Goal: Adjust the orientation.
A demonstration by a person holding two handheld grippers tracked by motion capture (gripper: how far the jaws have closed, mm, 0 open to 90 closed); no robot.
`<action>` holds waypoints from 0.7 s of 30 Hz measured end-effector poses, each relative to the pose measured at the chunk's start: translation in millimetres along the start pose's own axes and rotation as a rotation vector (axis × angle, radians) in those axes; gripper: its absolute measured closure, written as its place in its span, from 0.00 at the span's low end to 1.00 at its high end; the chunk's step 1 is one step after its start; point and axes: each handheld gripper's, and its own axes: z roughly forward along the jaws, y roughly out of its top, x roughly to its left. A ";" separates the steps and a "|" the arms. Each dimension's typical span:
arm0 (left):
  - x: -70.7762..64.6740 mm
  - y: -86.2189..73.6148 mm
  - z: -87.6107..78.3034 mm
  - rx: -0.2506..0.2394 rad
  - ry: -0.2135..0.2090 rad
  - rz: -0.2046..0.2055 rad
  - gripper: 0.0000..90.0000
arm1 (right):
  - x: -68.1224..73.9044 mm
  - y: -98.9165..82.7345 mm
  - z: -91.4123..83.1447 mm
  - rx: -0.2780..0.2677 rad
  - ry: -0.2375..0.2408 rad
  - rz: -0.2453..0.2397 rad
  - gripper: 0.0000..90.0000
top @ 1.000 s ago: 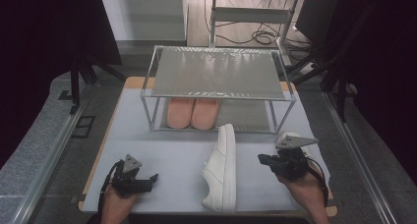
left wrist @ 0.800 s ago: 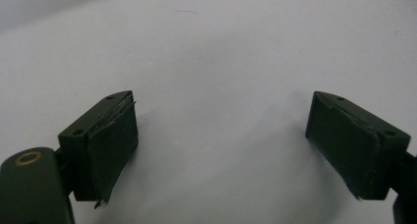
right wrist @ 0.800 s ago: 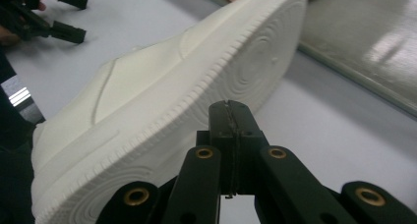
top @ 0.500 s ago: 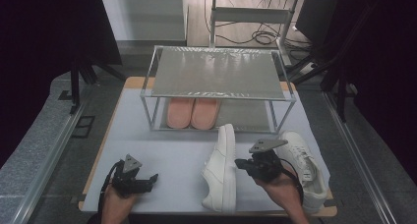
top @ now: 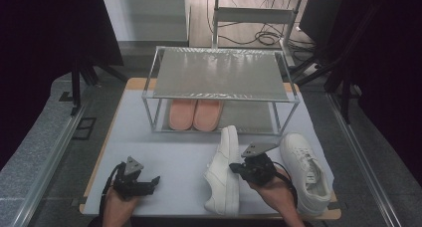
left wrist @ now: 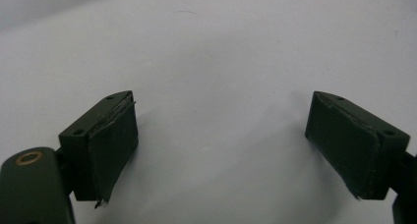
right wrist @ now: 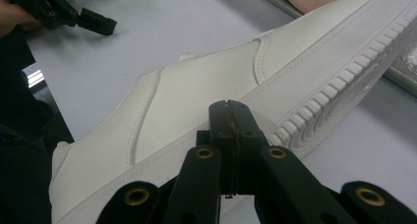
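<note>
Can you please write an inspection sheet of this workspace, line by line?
Surface: pale table, bare near the left gripper.
Things: white shoe on its side; second white shoe upright at right; pink shoes on the lower shelf of the rack.
Clutter: nothing seen.
Grippers: left gripper open above bare table; right gripper shut, empty, pointing at the tipped shoe.
Cables: black cable loops at each gripper; cords on the floor behind.
Surroundings: dark curtains, metal rails.

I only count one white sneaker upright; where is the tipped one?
In the high view, the tipped sneaker lies on its side at the table's front centre, just left of the right gripper, with the upright sneaker beyond.
</note>
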 end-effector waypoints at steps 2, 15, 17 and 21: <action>-0.2 0.0 0.0 -0.001 0.001 0.000 0.14 | 0.4 -1.6 -1.6 0.005 -0.009 -0.003 1.00; 0.2 0.0 -0.2 0.004 0.000 0.005 0.14 | -6.1 -18.6 -19.8 -0.011 -0.059 0.030 1.00; 0.3 0.0 -0.2 0.004 0.000 0.005 0.14 | -7.9 -21.7 -22.8 -0.013 -0.067 0.041 1.00; 0.2 0.0 -0.2 0.003 0.000 0.004 0.14 | -12.4 -28.5 -28.6 -0.013 -0.082 0.062 1.00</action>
